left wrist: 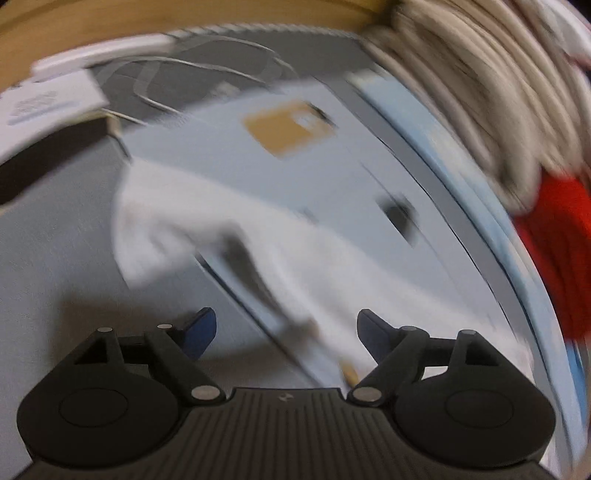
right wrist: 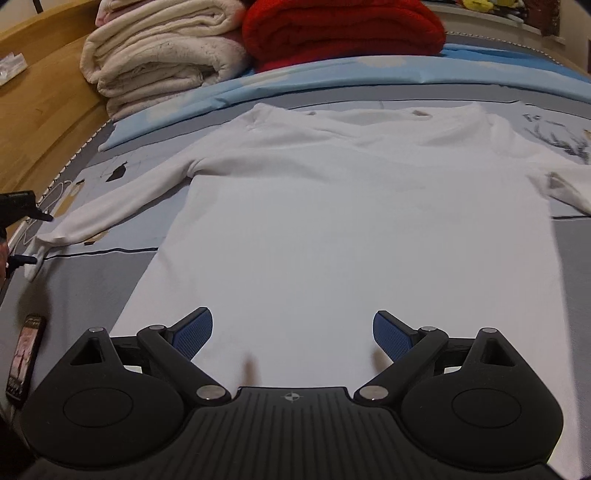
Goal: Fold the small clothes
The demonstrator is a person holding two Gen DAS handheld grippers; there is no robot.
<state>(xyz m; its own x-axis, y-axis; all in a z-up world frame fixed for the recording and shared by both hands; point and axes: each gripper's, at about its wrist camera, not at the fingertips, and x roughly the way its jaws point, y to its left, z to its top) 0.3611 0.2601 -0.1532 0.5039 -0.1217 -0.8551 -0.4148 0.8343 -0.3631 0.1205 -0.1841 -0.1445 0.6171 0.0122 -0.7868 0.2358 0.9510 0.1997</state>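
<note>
Right wrist view, right tongs (right wrist: 293, 332) spread wide, tilted down over white shirt (right wrist: 351, 229)

Setting: home bedroom. Evidence: bed spread with a grey and pale-blue printed cotton sheet (right wrist: 480, 79); honey-coloured wooden bed frame (right wrist: 48, 110) along one side; folded cream fleece blankets (right wrist: 159, 55) stacked beside a folded red knitted blanket (right wrist: 343, 29).
</note>
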